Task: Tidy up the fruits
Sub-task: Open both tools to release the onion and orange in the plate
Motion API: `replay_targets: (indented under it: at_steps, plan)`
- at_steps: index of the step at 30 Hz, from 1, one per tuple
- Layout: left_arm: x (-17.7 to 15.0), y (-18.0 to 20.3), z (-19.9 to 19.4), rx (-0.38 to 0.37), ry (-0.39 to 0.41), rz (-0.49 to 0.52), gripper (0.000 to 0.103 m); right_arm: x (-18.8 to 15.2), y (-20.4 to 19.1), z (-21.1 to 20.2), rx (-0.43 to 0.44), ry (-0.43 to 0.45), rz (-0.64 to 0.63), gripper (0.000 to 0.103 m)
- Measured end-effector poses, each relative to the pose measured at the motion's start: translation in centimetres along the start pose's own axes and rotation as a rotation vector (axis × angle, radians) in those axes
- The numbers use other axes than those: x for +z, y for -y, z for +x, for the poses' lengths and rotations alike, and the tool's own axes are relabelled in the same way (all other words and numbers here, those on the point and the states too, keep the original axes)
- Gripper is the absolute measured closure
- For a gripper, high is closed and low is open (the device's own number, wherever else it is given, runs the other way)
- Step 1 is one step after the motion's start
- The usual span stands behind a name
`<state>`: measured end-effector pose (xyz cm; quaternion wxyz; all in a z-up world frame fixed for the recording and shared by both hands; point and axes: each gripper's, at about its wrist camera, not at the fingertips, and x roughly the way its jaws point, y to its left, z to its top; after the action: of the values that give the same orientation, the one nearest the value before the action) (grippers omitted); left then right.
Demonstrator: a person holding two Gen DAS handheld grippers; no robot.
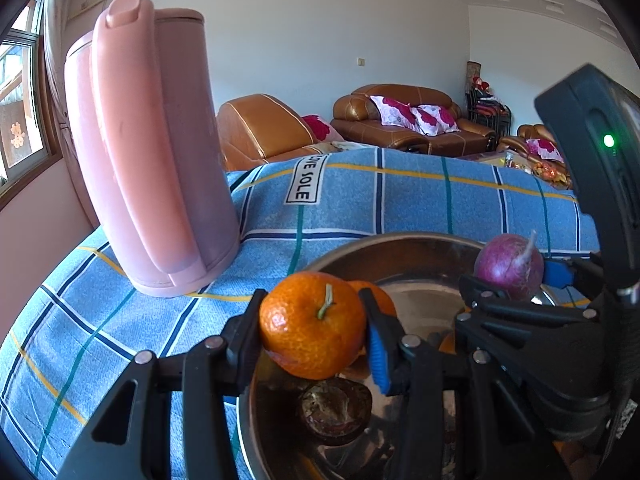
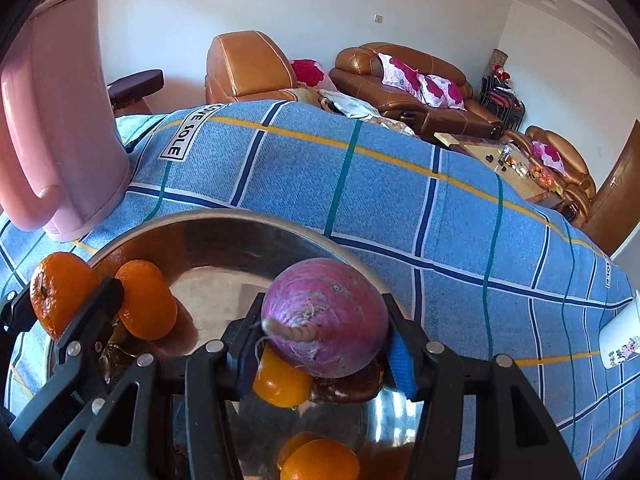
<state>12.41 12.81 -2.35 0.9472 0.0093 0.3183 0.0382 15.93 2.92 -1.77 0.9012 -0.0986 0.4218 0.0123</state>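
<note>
My left gripper [image 1: 314, 330] is shut on an orange tangerine [image 1: 312, 324] above the left part of a steel bowl [image 1: 400, 242]. My right gripper [image 2: 326, 334] is shut on a purple round root vegetable [image 2: 326, 316] over the same bowl [image 2: 208, 224]. The left gripper and its tangerine [image 2: 60, 292] show at the left of the right wrist view. The right gripper and purple vegetable [image 1: 508, 266] show at the right of the left wrist view. In the bowl lie more tangerines [image 2: 146, 300], an orange fruit [image 2: 280, 380] and a dark brown fruit [image 1: 336, 410].
A tall pink kettle [image 1: 148, 148] stands on the blue checked cloth [image 2: 360, 184] just left of the bowl. A white printed cup [image 2: 620, 336] stands at the cloth's right edge. Brown leather sofas and a low table are beyond.
</note>
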Motion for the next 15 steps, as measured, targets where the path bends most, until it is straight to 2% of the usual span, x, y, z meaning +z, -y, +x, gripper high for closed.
replay_targets:
  at_steps: [7,15]
  plan:
    - [-0.03,-0.01,0.02,-0.007,-0.007,0.009,0.057,0.55,-0.03,0.77,-0.01,-0.046,-0.051,0.047]
    - [-0.12,0.37,-0.14,-0.015,-0.004,0.029,0.057,0.43,0.4,0.52,0.011,-0.054,-0.065,0.047]
